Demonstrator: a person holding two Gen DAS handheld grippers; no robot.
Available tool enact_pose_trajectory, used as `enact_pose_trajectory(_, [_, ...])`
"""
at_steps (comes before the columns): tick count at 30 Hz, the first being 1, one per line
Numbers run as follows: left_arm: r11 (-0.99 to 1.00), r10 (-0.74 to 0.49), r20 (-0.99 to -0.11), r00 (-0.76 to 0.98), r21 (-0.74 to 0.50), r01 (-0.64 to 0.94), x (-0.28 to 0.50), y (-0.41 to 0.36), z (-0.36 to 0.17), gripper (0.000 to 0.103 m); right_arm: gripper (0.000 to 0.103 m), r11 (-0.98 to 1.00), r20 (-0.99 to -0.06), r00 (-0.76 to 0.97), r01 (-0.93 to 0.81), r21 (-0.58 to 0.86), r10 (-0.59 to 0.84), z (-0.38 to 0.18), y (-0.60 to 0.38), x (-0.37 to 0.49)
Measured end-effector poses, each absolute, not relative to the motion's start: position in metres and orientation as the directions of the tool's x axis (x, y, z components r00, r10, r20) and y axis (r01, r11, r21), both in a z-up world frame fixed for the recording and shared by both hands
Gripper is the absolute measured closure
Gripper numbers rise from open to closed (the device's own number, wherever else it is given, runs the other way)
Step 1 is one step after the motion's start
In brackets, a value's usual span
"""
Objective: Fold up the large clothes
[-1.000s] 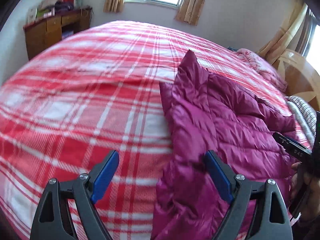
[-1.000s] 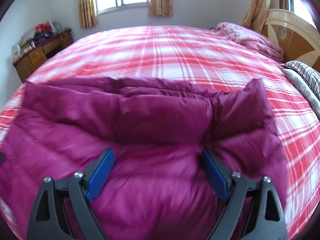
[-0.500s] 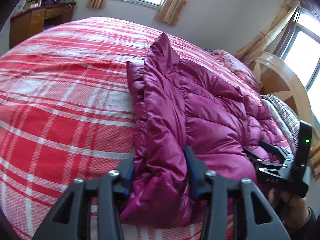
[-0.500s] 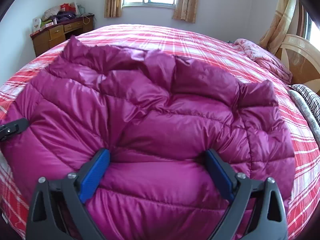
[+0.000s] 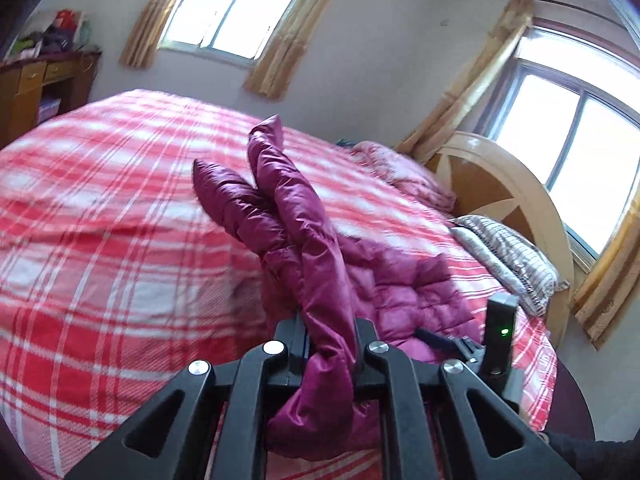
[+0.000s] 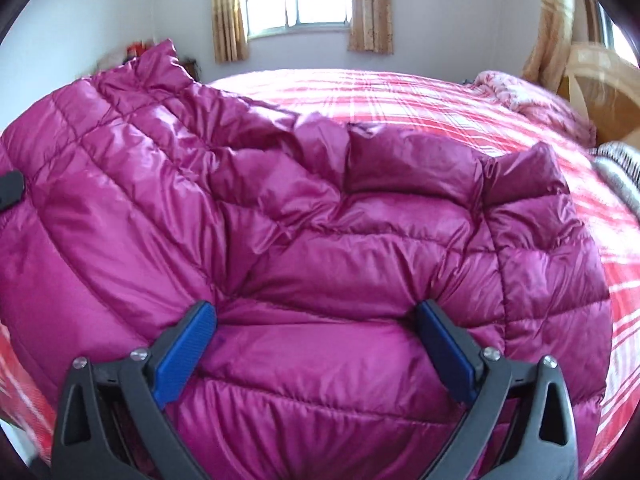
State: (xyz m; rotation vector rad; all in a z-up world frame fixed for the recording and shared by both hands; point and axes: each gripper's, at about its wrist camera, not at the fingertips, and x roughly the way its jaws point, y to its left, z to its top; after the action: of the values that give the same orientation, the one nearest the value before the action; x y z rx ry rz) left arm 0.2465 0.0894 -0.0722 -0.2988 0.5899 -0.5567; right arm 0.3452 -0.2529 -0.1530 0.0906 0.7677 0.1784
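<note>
Magenta quilted nylon is what we are handling: a large puffer jacket (image 6: 320,240) lies on the bed (image 5: 100,240), toward the side near the wooden headboard (image 5: 500,184).

Left gripper (image 5: 326,344): the fingers are pressed together on a folded edge of the jacket, and a long double layer rises from them clear of the plaid cover. Right gripper (image 6: 316,344): the fingers are spread wide, with the blue pads (image 6: 184,350) resting against the jacket's bulk on either side of a quilted panel. We cannot tell whether the pads press into the fabric; they are not clamped.

Hazards from this state:

1. Slip at the left grasp. The shell looks glossy and the filling compressible. We judge that a quick pull could draw the layers out of the fingers, or release only one of the two.
2. One-sided lift. With the right fingers unclamped, only one point carries the garment. The free side may drag, twist and bunch, producing a skewed fold.
3. Spring-back. Trapped air in the padding is likely to reopen any fold that is not pressed flat.
4. Snagging the cover. Closing the right fingers low could also catch the plaid bedspread.
</note>
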Motion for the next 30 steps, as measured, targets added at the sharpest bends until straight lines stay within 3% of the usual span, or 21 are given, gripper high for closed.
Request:
enact_pose_trajectory(8, [0.738, -0.659, -0.414, 0.627, -0.195, 0.646, 0.232, -0.006, -0.031, 0.093, 0.002, 0.964, -0.682, 0.691, -0.084, 0.254, 0.240, -0.142, -0.291, 0.340])
enact_pose_trajectory(11, [0.697, -0.673, -0.447, 0.589, -0.119, 0.707, 0.229, -0.039, -0.038, 0.093, 0.002, 0.941, -0.656, 0.708, -0.037, 0.337, 0.262, -0.134, -0.322, 0.329])
enact_pose_trajectory(18, [0.610, -0.682, -0.519, 0.515, -0.016, 0.792, 0.225, -0.103, -0.080, 0.093, 0.004, 0.908, -0.597, 0.789, 0.135, 0.397, 0.144, -0.105, -0.403, 0.297])
enact_pose_trajectory(22, [0.544, -0.687, -0.564, 0.458, 0.018, 0.839, 0.223, -0.127, -0.111, 0.092, 0.014, 0.871, -0.523, 0.816, 0.051, 0.489, 0.246, -0.087, -0.420, 0.291])
enact_pose_trajectory(27, [0.536, -0.675, -0.573, 0.464, 0.051, 0.843, 0.218, -0.127, -0.125, 0.088, 0.027, 0.876, -0.581, 0.726, -0.059, 0.479, 0.367, -0.089, -0.399, 0.311])
enact_pose_trajectory(29, [0.536, -0.677, -0.574, 0.461, 0.045, 0.843, 0.215, -0.120, -0.122, 0.086, 0.054, 0.877, -0.635, 0.670, -0.051, 0.478, 0.385, -0.105, -0.392, 0.323])
enact_pose_trajectory(30, [0.541, -0.666, -0.581, 0.468, 0.055, 0.839, 0.215, -0.117, -0.121, 0.083, 0.055, 0.871, -0.644, 0.657, -0.040, 0.490, 0.393, -0.113, -0.392, 0.325])
